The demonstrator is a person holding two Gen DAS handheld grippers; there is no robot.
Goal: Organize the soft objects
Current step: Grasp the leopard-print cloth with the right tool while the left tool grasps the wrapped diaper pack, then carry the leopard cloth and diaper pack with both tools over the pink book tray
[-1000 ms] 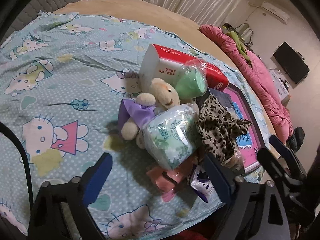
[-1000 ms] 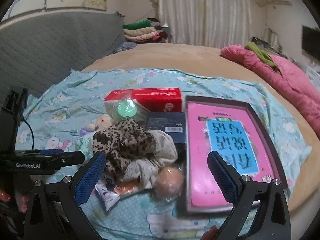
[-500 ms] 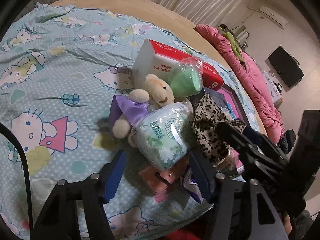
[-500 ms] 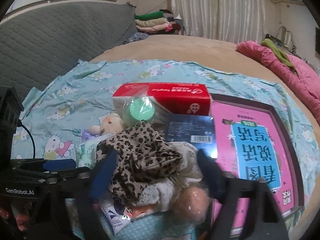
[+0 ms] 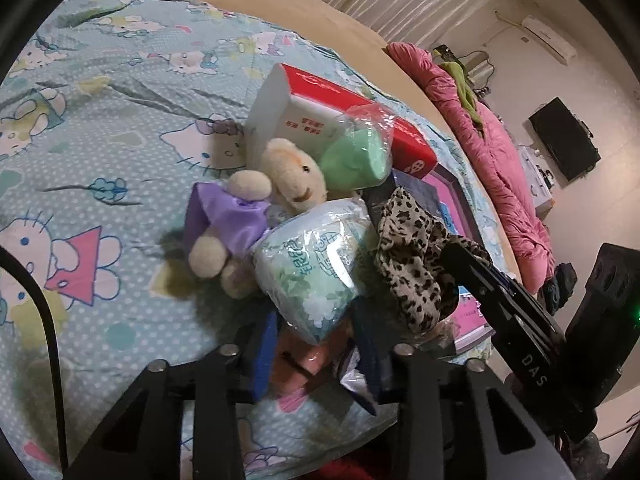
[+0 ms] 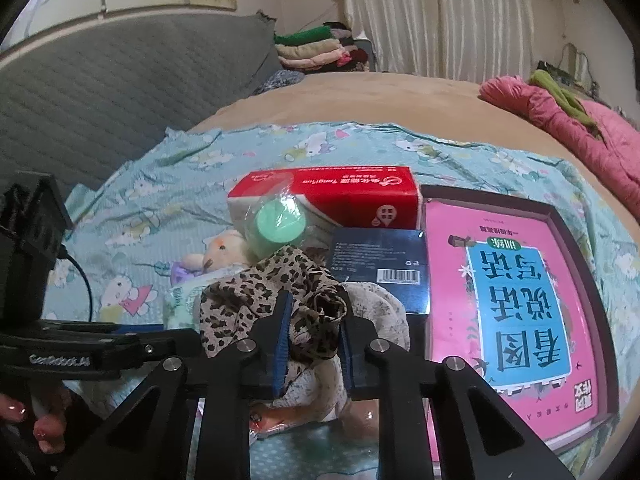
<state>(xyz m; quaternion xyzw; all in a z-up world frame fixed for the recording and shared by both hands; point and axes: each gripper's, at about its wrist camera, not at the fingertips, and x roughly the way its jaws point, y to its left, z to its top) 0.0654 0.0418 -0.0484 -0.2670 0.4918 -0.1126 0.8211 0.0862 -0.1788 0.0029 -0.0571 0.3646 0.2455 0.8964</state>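
Observation:
A pile of soft things lies on the cartoon-print sheet [image 5: 100, 140]. A cream teddy bear [image 5: 288, 176] in purple leans on a wrapped pale-green tissue pack [image 5: 316, 264]. My left gripper [image 5: 316, 354] is closing, its pads against the pack's lower end, and a pink soft item [image 5: 300, 360] lies under it. A leopard-print cloth [image 6: 276, 292] is bunched on a pale speckled cloth [image 6: 380, 312]. My right gripper [image 6: 313, 340] is closing with its pads pinching the leopard cloth. A bagged green roll [image 6: 280, 224] leans on a red-and-white tissue box [image 6: 340, 196].
A dark blue box [image 6: 380, 256] and a pink book in a dark tray [image 6: 568, 216] lie right of the pile. A pink quilt [image 6: 580, 124] lies at the bed's far right. Folded clothes [image 6: 316, 48] are stacked by the curtain. Fingers [image 6: 44, 432] of a person's hand show at the lower left.
Both grippers narrowed from wide open. The left came in around the tissue pack's lower end. The right moved forward and down onto the leopard cloth.

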